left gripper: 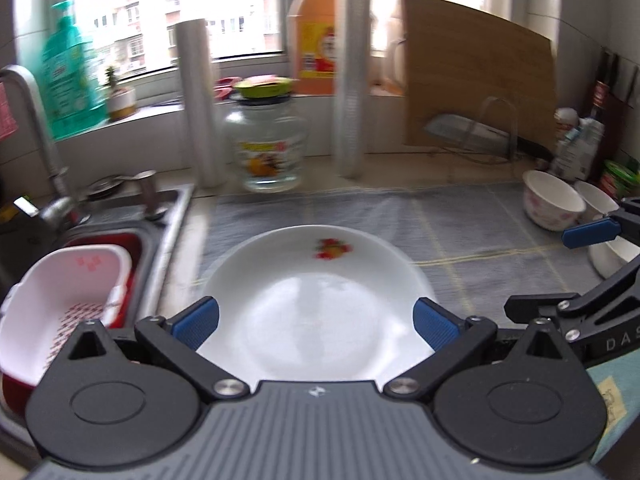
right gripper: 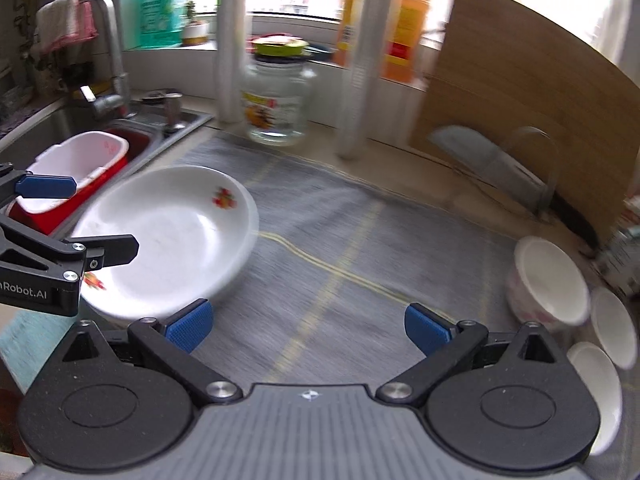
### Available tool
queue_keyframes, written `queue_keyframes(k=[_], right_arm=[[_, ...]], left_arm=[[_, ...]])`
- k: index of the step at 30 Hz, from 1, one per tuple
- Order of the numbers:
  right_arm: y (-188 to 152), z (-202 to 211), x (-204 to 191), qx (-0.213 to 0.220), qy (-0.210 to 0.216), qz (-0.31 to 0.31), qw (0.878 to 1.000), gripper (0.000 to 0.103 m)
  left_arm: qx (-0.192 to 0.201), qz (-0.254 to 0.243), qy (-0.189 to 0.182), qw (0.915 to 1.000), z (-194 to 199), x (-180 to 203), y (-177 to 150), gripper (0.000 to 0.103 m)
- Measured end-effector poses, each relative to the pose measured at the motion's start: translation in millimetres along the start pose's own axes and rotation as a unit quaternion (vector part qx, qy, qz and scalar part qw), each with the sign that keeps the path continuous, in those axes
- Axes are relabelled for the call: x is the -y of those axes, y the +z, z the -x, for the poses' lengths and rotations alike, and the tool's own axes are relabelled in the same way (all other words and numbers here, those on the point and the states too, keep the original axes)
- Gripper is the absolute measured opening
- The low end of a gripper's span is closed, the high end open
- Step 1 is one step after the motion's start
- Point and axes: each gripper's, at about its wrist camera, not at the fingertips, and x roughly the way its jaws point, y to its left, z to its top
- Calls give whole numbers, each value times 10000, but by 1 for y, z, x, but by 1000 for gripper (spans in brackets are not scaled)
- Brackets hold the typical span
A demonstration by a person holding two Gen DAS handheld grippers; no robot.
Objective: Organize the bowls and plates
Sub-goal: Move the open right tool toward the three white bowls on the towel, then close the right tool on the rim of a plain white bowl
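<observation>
**Surveying the counter: both grippers open above the mat**

Covering most of the counter, the grey mat (left gripper: 460, 236) carries all the task items. The wooden cutting board (left gripper: 476, 80) leans upright at the back right. The sink (right gripper: 180, 126) lies left of the mat and holds a white and red basket (left gripper: 60, 304).

The white plate (left gripper: 316, 296), marked with a small flower print, sits on the left part of the mat near the sink. In the left wrist view it fills the space between the blue pads; whether the pads touch its rim cannot be told. The right wrist view shows the plate from the side, with a second rim visible just beneath it, and shows the left gripper's fingers above its near left edge.

The left gripper (left gripper: 316, 326) has its jaws spread wide and grips nothing visibly. The right gripper (right gripper: 306, 326) is also spread wide, empty, over bare mat.

The bowls stand at the right edge of the mat. The left wrist view shows the flowered bowl (left gripper: 554, 200) clearly, the others partly hidden behind the right gripper's fingers. The right wrist view shows three bowls close together along the right.

A glass jar (right gripper: 278, 104) stands at the back of the counter.
</observation>
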Motion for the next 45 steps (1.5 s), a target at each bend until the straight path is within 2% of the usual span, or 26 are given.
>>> queue_keyframes(k=[5, 12, 20, 26, 30, 35, 39, 45], right_arm=[[-28, 20, 43, 82, -207, -259, 9994, 103], [-62, 45, 104, 265, -265, -536, 9979, 103], [-92, 56, 163, 280, -386, -825, 9955, 103], [-111, 59, 203, 296, -485, -1128, 9920, 103], [-124, 57, 227, 289, -552, -1371, 9886, 103], [-133, 55, 257, 330, -385, -1718, 9838, 103], [-133, 49, 269, 363, -250, -1771, 9832, 103], [-125, 32, 280, 314, 105, -1804, 9830, 103]], left_arm=[[-68, -180, -389, 9991, -12, 52, 8, 102], [-66, -233, -798, 9965, -20, 122, 15, 102], [-160, -443, -983, 9940, -33, 182, 18, 102], [26, -631, -1183, 9910, -44, 218, 16, 102], [13, -937, -1332, 9867, -53, 245, 12, 102], [66, -1234, -1595, 9794, -57, 275, 10, 102], [118, -1440, -1685, 9750, -64, 296, 8, 102], [41, -1464, -1846, 9718, -79, 315, 7, 102]])
